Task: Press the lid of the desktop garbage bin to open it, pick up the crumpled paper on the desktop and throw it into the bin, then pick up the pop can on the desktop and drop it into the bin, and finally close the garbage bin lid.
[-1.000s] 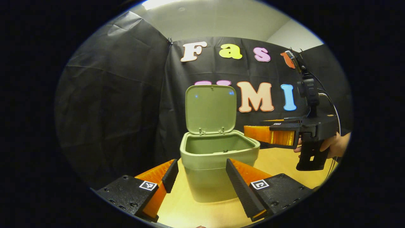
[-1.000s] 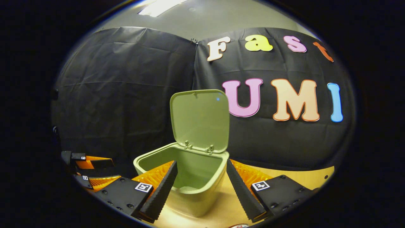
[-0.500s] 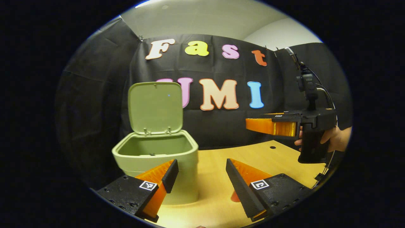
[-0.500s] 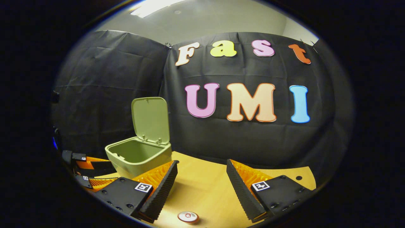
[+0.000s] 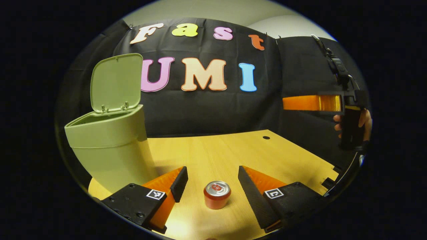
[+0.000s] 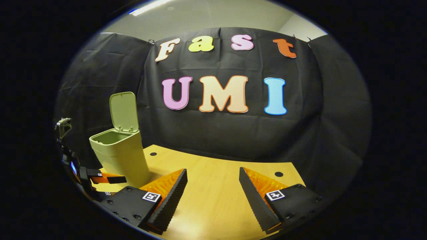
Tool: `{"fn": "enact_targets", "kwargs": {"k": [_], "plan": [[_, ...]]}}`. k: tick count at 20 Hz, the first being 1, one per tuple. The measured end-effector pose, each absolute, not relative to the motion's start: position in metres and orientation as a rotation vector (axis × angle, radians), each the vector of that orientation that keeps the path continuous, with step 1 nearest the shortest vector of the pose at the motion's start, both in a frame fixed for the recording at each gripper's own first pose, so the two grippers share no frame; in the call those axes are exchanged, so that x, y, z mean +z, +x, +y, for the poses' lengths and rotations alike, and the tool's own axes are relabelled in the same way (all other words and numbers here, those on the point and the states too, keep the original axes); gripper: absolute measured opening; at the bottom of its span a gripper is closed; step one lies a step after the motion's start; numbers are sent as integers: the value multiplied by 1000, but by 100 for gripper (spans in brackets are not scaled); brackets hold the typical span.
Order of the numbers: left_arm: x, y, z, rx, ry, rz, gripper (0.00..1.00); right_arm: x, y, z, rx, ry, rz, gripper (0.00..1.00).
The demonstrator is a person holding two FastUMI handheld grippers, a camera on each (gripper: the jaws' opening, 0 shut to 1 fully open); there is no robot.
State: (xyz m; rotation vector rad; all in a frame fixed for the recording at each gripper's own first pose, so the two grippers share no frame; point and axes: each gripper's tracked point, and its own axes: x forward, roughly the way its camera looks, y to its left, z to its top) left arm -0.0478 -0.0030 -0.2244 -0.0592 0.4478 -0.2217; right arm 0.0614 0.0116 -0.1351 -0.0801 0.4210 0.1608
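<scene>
A red pop can [image 5: 217, 194] stands upright on the wooden desktop [image 5: 233, 150], right between and just ahead of my left gripper's [image 5: 212, 178] open fingers, touching neither. The green bin [image 5: 110, 143] stands at the left with its lid [image 5: 116, 82] raised upright. In the right gripper view the bin [image 6: 120, 151] is farther off at the left, lid [image 6: 123, 111] up, and my right gripper [image 6: 212, 180] is open over bare desktop [image 6: 213, 186] with nothing between its fingers. The right gripper [image 5: 312, 103] also shows in the left gripper view, held high at the right by a hand [image 5: 363, 120].
The black cloth wall runs behind the desk. Small cable holes [image 5: 266, 137] [image 6: 278, 174] sit in the desktop near the back. The desk's right edge has a notch [image 5: 328, 181]. The left gripper [image 6: 103, 180] appears low at the left of the right gripper view, beside the bin.
Both views have swung right, away from the bin, which slid to the left. The pop can has come between my left gripper's fingers. The right gripper has drawn back and risen.
</scene>
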Motion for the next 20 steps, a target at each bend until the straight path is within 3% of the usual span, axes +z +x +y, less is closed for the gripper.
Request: {"fn": "enact_targets", "kwargs": {"k": [14,15,16,20], "plan": [[-355,-52,-21,-193,-43,683,93,-154,7,-79,17,-133,511,99],[-353,-49,-19,-191,-42,676,91,-155,6,-76,20,-130,513,99],[-342,-48,-19,-197,-52,662,79,-157,7,-73,24,-128,512,99],[-291,-25,-12,-209,-36,573,78,-162,9,-49,60,-103,500,99]]}}
